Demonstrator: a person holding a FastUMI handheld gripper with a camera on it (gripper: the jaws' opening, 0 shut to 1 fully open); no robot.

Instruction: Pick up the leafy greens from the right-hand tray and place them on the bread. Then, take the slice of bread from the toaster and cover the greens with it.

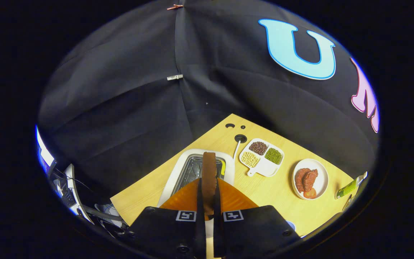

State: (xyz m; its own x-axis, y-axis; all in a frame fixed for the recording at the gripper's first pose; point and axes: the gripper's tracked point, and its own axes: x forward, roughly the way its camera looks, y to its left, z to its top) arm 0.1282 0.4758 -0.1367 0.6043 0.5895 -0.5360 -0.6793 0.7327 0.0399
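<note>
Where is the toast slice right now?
In the gripper view, the bread slice stands edge-on, clamped between the gripper fingers, lifted above the white toaster, left of the three-compartment bean dish.

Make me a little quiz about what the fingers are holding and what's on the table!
1. True or false: the fingers are shut on a slice of bread.
2. How many kinds of beans are in the dish? A: two. B: three. C: five.
3. Fill in: the white machine just beyond the fingers is a ____.

Key
1. True: the slice stands on edge, pressed between both fingers.
2. B: brown, green and pale yellow, each in its own compartment.
3. Toaster.
</note>
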